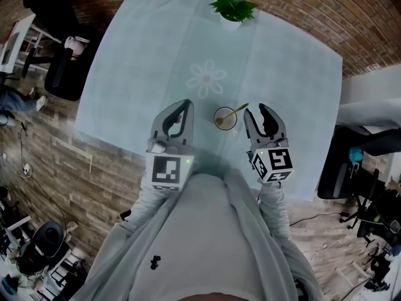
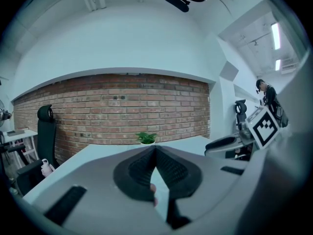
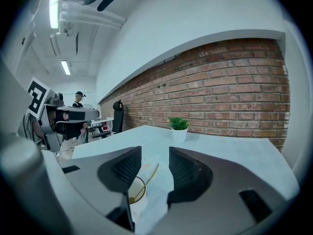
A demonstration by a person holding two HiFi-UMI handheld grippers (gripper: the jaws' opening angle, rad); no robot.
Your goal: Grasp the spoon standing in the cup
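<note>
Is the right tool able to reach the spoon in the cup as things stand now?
Probably yes. The right tool has its jaws apart, and the spoon leaning in the cup shows just ahead through their gap, with nothing between.

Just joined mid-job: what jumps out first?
A small pale cup with a thin gold-coloured spoon leaning in it sits on the pale blue table between the two grippers, nearer the open right gripper; the left gripper is shut. A green plant in a white pot stands at the table's far edge.
</note>
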